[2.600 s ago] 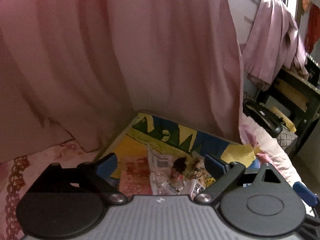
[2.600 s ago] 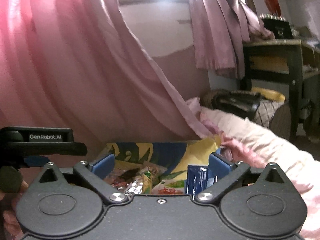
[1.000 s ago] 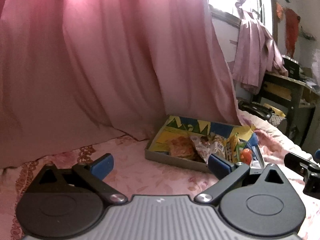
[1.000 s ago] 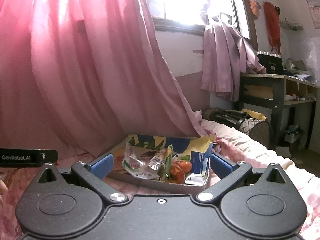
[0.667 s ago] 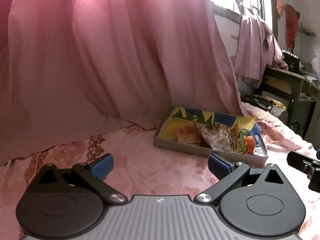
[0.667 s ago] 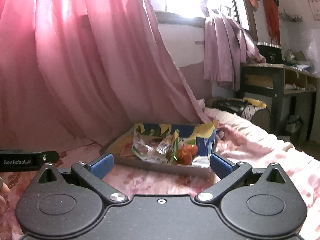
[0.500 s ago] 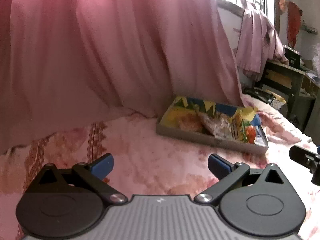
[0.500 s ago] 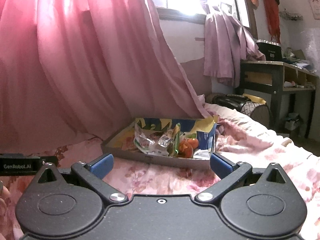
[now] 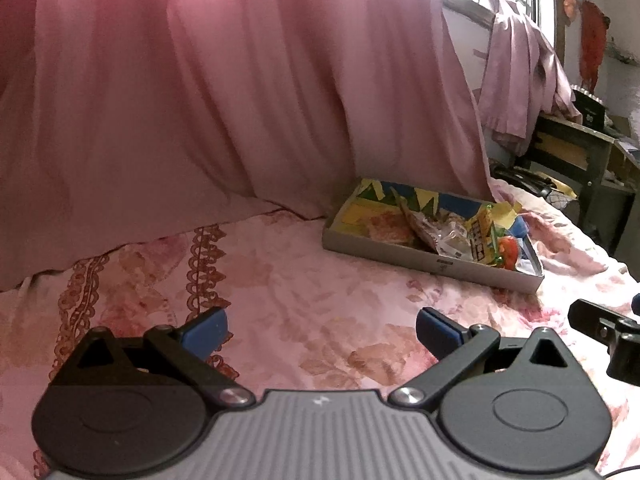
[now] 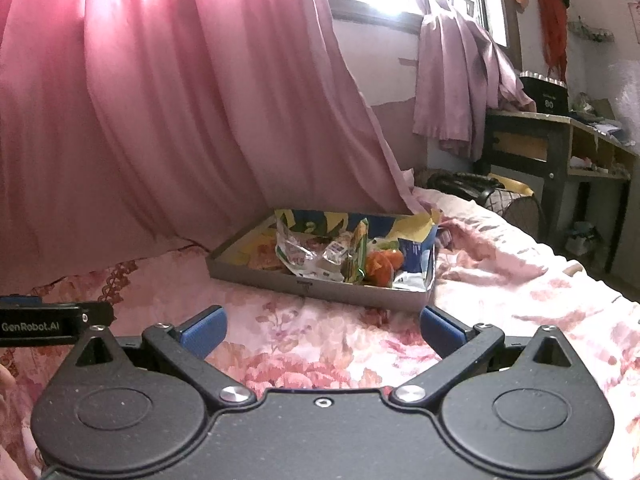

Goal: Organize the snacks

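Note:
A shallow grey cardboard box (image 9: 432,258) (image 10: 320,286) with a colourful lining lies on the pink floral bedspread (image 9: 320,300). It holds several snack packets: a clear crinkled bag (image 10: 298,254), a green-yellow packet (image 10: 356,254), an orange-red packet (image 10: 382,266) and a blue pack (image 10: 416,254). My left gripper (image 9: 322,330) is open and empty, well short of the box. My right gripper (image 10: 322,330) is open and empty, a short way in front of the box.
A pink curtain (image 9: 240,100) hangs behind the box. A dark desk (image 10: 560,148) with clutter and a dark bag (image 10: 460,182) stand at the right beyond the bed. The other gripper's body shows at the edge of each view (image 9: 608,332) (image 10: 44,326).
Both grippers have pulled back from the box, which now looks smaller and farther away. More bedspread shows in front. Both stay open and empty.

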The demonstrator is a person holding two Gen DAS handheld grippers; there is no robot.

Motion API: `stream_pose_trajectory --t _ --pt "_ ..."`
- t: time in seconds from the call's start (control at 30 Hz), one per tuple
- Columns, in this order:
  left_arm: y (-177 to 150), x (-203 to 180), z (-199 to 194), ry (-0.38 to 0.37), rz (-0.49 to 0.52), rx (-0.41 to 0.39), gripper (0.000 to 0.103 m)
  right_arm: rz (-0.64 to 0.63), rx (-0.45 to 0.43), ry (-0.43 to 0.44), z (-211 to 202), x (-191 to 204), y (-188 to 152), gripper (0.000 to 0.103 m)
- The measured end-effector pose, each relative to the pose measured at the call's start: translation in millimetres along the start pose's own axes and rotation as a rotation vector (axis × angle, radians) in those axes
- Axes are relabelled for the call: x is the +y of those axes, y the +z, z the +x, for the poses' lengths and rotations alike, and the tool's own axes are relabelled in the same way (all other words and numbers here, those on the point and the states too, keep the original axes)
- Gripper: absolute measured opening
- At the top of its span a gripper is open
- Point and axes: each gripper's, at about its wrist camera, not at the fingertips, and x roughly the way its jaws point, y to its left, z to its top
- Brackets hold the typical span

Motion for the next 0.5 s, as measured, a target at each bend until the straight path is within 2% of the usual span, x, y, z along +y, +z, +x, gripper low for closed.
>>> stream_pose_trajectory --t 0.5 --pt "-4.3 -3.1 -1.7 0.010 0.017 0.008 0.103 0.000 0.048 -0.007 5.5 2.9 -6.2 0.102"
